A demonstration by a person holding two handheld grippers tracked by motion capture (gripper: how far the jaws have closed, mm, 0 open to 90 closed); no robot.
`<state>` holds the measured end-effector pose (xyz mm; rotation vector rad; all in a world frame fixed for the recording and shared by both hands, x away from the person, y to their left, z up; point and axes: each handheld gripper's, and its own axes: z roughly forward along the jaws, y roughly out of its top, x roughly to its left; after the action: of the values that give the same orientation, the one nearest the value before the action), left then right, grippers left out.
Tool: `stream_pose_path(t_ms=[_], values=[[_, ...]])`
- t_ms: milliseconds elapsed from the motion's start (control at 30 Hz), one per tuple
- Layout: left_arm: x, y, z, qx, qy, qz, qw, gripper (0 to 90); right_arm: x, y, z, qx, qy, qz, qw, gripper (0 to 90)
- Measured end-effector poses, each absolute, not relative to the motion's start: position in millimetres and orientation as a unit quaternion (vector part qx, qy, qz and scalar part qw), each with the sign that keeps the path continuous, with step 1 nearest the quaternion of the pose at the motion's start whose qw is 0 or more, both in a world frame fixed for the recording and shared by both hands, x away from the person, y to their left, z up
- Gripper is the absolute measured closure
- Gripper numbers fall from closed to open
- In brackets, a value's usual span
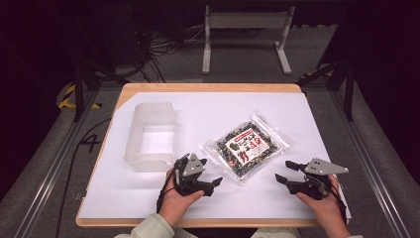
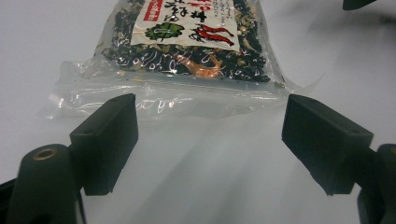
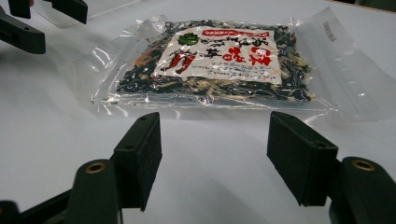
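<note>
Lay flat on the white sheet (image 1: 208, 114): a clear plastic packet (image 1: 245, 147) of dark dried flakes with orange-pink bits, roughly square, turned cornerwise in the high view, one corner toward the table's far edge and one toward the person. Carried a white label (image 1: 243, 144) with a red band, a green leaf mark and red shrimp drawings. Glossy, crinkled film, with a flat transparent margin all round the dark filling; wider empty flap (image 3: 348, 70) at one end.

Left of the packet, near but apart: a translucent frosted plastic bin (image 1: 148, 136), rectangular, ribbed walls, open on top.

Just nearer than the packet's near-left edge: the left gripper (image 1: 210, 184), held in a hand (image 1: 176, 201), black blocky jaws spread wide, nothing between them, the packet's clear margin (image 2: 163, 95) just beyond the tips.

Right of the packet's near corner, apart from it: the right gripper (image 1: 286, 171), held in the other hand (image 1: 322, 203), grey three-cornered plate on top, jaws likewise wide apart and empty, aimed at the packet's edge.

Under the sheet: a light wooden table (image 1: 208, 88).
</note>
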<state>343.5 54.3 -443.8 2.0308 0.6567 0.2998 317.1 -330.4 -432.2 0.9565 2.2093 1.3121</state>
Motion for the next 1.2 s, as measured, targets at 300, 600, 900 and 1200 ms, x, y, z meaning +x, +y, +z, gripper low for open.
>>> stream_pose_path(t_ms=[300,600,900,1200], values=[[343.2,56.4,-443.0,0.828,0.271,0.126,0.474,19.6,327.4,-328.8,-423.9,0.337,0.79,0.474,0.193,33.7],[342.8,58.6,-441.4,0.826,0.271,0.131,0.476,19.5,356.6,-328.7,-408.3,0.356,0.768,0.49,0.209,32.8],[343.3,59.8,-440.9,0.828,0.27,0.133,0.473,19.5,394.1,-331.4,-392.5,0.376,0.78,0.462,0.189,31.2],[343.4,59.3,-441.3,0.828,0.271,0.132,0.473,19.5,426.2,-336.9,-384.8,0.398,0.783,0.433,0.201,26.3]])
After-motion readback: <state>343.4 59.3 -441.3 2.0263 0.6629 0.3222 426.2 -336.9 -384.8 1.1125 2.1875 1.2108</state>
